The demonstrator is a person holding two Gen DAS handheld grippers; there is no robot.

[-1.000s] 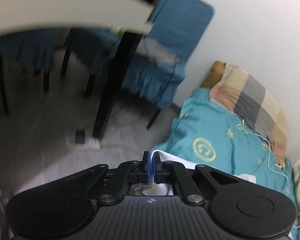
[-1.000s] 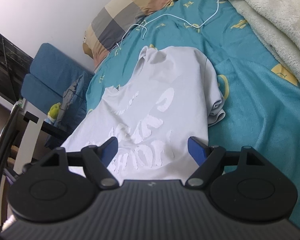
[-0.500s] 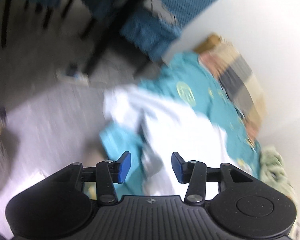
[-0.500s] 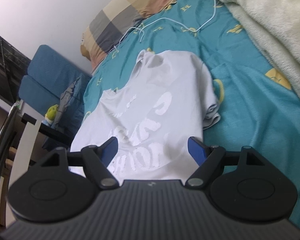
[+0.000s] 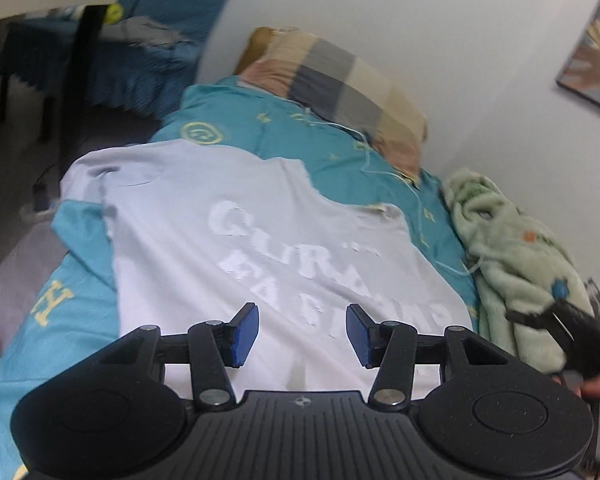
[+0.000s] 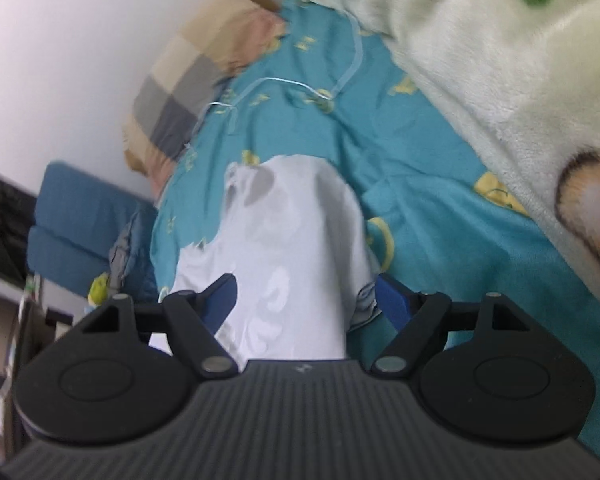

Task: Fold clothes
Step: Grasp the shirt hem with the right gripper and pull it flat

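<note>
I'm hovering my left gripper (image 5: 302, 330) over one white T-shirt (image 5: 260, 248) lying spread on the bed (image 5: 80, 304); its jaws have just been opening and are standing half apart with nothing pinched. The white print is blurring, maybe "CUR" above "FAC", no more readable. One checked pillow (image 5: 340, 80) is sitting at the head, one white cable (image 5: 384, 160) trailing beside it, one pale green blanket (image 5: 512, 252) bunching to the right. My right gripper (image 6: 306, 302) is gaping wide, just been closing a little, straddling the shirt's edge without pressing it.
</note>
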